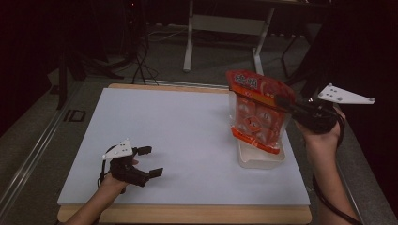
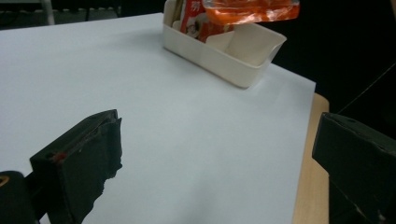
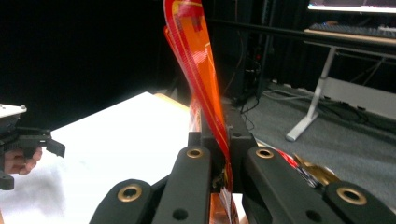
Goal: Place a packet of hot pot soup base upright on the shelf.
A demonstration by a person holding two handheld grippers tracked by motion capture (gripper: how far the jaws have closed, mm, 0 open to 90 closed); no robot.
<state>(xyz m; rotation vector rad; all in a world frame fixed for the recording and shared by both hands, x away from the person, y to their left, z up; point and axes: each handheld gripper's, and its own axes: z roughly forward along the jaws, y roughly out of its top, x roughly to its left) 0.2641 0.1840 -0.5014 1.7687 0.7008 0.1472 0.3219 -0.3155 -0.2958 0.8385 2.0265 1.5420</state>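
An orange-red snack bag (image 1: 257,111) hangs above a cream plastic box (image 1: 261,158) at the table's right side, its lower edge near the box's rim. My right gripper (image 1: 285,102) is shut on the bag's upper right edge. From the right gripper view the bag (image 3: 198,60) rises edge-on out of the closed jaws. My left gripper (image 1: 151,161) stands open low over the white board, near its front left corner, nothing between its fingers. In the left gripper view the box (image 2: 219,59) lies ahead with another red-and-white packet (image 2: 194,21) inside it and the bag (image 2: 252,10) above.
A white board (image 1: 178,136) covers the wooden table (image 1: 187,214). Dark floor, cables and a white desk frame (image 1: 225,28) lie beyond the far edge. The person's left hand with its gripper (image 3: 23,144) shows far off in the right gripper view.
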